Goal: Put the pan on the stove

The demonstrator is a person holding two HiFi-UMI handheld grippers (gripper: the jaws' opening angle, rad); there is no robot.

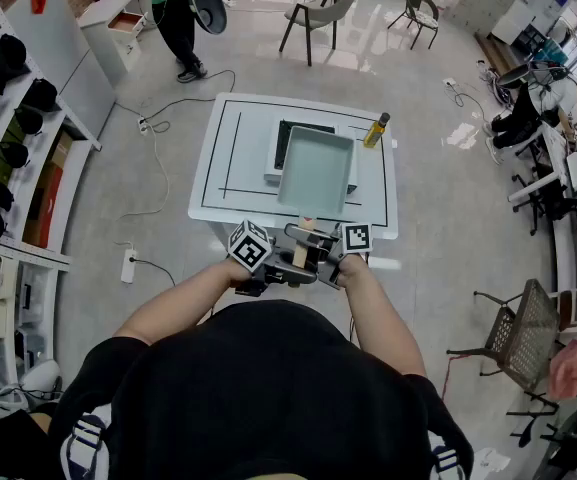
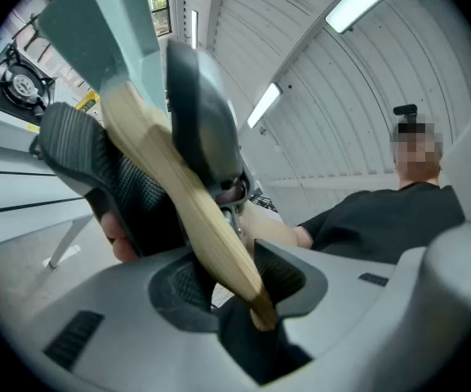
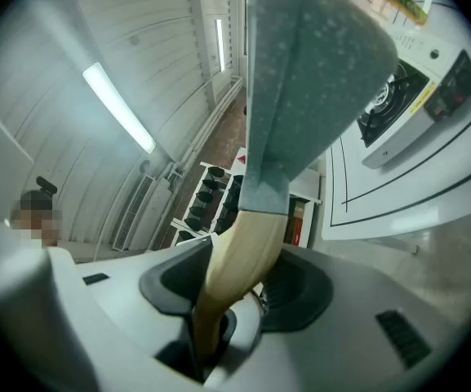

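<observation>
Left gripper (image 2: pixel 231 272) and right gripper (image 3: pixel 239 284) are both clamping the pan's wooden handle (image 2: pixel 178 186) from opposite sides, jaws pressing on the wood, right in front of the person's torso. Further out, the square grey-green pan (image 1: pixel 316 171) is hanging level over the stove (image 1: pixel 280 140) on the white table (image 1: pixel 218 158); contact can't be judged. A yellow bottle (image 1: pixel 376 130) is standing just beyond the pan's far right corner.

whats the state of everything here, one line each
stove: on the table, partly covered
pan: empty, held over the stove
pan handle: gripped by both tools
bottle: upright beside the stove
left tool: shut on the pan handle
right tool: shut on the pan handle
</observation>
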